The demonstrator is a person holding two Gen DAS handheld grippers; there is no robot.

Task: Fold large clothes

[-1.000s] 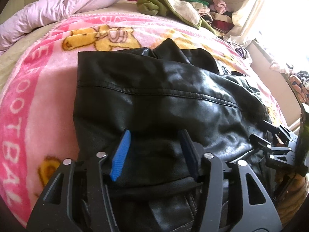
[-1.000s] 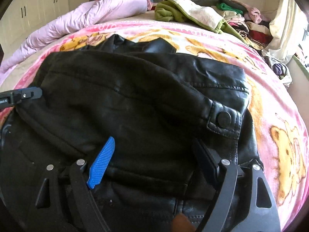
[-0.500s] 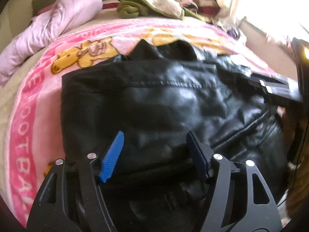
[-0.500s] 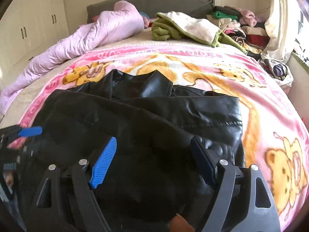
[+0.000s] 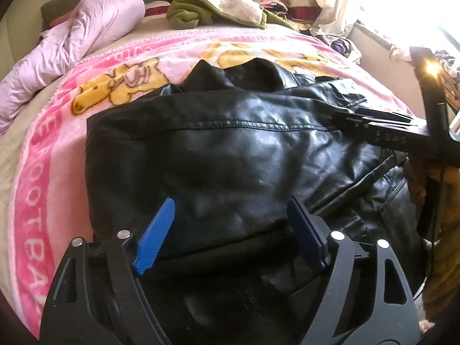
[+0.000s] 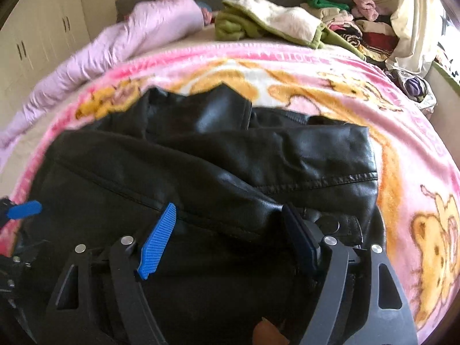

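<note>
**Folded black jacket on a pink blanket, both grippers released above it**

Hovering over the black leather jacket [image 5: 235, 155], the left gripper [image 5: 230, 230] is shown with its blue-padded fingers [image 5: 156, 235] spread wide; its jaws have just been opening, and nothing is clamped between them, the leather merely lying beneath the gap. The right gripper [image 6: 230, 230] is likewise held with its fingers [image 6: 158, 241] wide apart above the jacket's near portion, no fabric being pinched; whether either set of tips brushes the leather cannot be told. In the left wrist view the right gripper is seen from the side at the right margin, above the jacket's right part.

The jacket is laid in a folded bundle on the pink blanket [image 5: 43, 172], its collar [image 6: 221, 109] pointing toward the far side of the bed and a stitched seam running across its top layer. A snap button tab [image 6: 330, 225] is seen just beside the right gripper's right finger.

Writing is woven into the blanket's darker pink border: letters reading roughly "OOTBA" are legible along the left edge, and a yellow bear cartoon [image 6: 437, 250] is printed near the right edge. Other lettering is too distorted to read.

Bare blanket is left around the jacket on the left, right and far sides. A lilac quilted coat [image 5: 86, 34] and a green-and-white garment [image 6: 273, 23] are placed well apart from it, beyond the blanket's far edge, beside a stack of clothes [image 6: 353, 23].
</note>
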